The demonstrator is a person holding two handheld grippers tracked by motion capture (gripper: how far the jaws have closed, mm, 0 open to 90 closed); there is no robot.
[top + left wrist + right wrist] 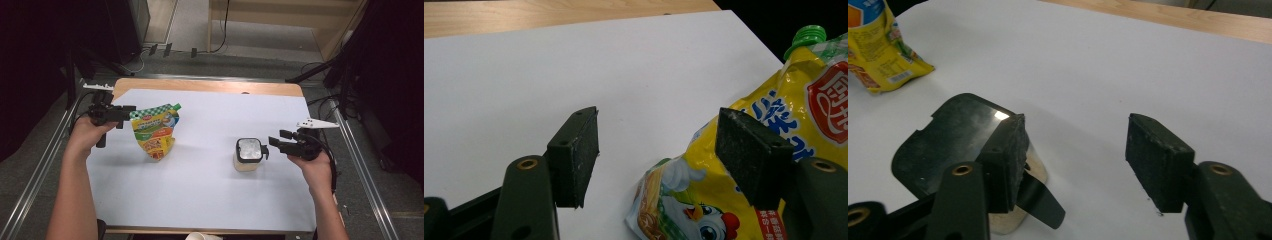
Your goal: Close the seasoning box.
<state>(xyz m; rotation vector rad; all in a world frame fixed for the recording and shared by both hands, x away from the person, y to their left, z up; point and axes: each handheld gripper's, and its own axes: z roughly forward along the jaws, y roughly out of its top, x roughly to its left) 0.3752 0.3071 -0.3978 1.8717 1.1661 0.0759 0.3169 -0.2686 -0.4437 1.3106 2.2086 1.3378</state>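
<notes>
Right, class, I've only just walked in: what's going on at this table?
A person sits at a white-covered table with a gripper in each hand. The left gripper is at the top edge of a yellow pouch with a green cap, its jaws open around nothing. The right gripper is open beside a small jar with a black lid, not gripping it. Pouch and jar stand apart on the table.
</notes>
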